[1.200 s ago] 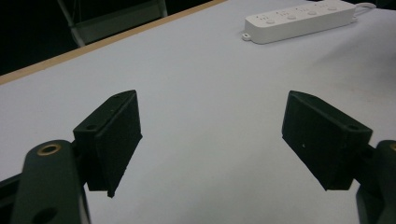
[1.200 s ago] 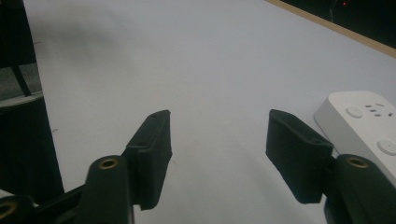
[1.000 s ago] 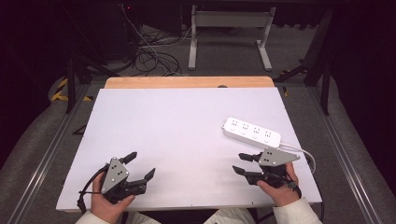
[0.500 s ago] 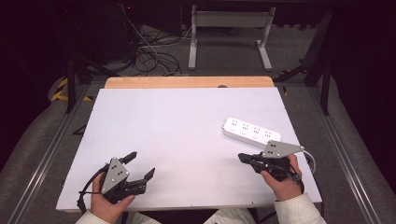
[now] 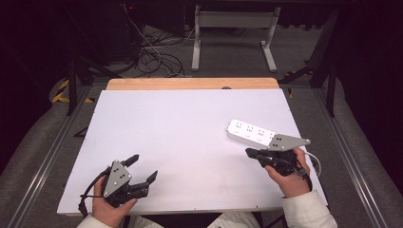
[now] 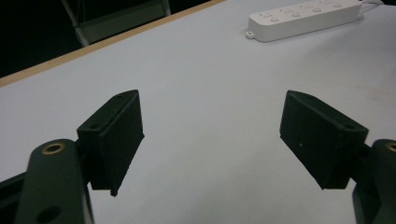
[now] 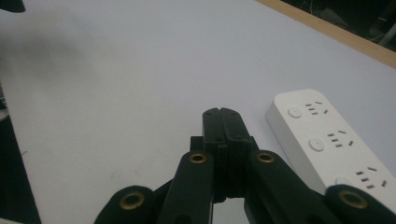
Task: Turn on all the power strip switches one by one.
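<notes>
While the right tool (image 5: pixel 251 153) sits with its jaws pressed together on nothing, one white power strip (image 5: pixel 251 132) lies just beyond its tips on the desk (image 5: pixel 180 123). The left tool (image 5: pixel 142 167), well apart, gapes wide, empty.

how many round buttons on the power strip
3 in the right gripper view, in a row along the power strip: far end, middle, near one partly hidden behind the claw.
</notes>
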`<act>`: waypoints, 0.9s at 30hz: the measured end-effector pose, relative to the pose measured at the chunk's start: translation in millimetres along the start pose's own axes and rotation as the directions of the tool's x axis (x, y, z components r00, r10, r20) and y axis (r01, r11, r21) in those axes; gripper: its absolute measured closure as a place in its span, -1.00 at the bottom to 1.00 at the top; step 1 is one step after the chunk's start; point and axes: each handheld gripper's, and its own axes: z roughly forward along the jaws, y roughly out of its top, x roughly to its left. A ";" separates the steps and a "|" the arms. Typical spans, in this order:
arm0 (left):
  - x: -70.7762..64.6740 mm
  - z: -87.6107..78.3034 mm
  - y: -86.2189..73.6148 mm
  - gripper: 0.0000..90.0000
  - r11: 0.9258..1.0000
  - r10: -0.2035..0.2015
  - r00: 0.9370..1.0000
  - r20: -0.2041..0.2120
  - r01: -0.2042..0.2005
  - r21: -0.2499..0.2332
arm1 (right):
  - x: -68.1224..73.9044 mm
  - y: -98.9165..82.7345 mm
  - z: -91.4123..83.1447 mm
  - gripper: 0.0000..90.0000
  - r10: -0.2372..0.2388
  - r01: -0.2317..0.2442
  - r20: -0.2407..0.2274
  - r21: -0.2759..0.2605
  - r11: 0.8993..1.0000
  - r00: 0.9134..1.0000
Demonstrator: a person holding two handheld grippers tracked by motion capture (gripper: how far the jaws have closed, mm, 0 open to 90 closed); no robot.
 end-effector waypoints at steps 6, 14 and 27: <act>-0.5 0.1 -0.1 -0.52 1.000 -0.009 1.000 0.002 0.009 -0.003 | -13.5 7.8 -0.2 1.00 0.026 -0.028 0.029 0.048 0.998 0.999; 0.0 0.4 0.0 -0.52 1.000 -0.002 1.000 -0.003 0.002 0.002 | -41.3 13.7 3.4 1.00 0.095 -0.103 0.069 0.128 0.986 0.993; 0.9 0.5 -0.3 -0.52 1.000 -0.002 1.000 -0.019 0.002 0.007 | -80.5 7.0 22.0 1.00 0.160 -0.198 0.174 0.234 0.952 0.972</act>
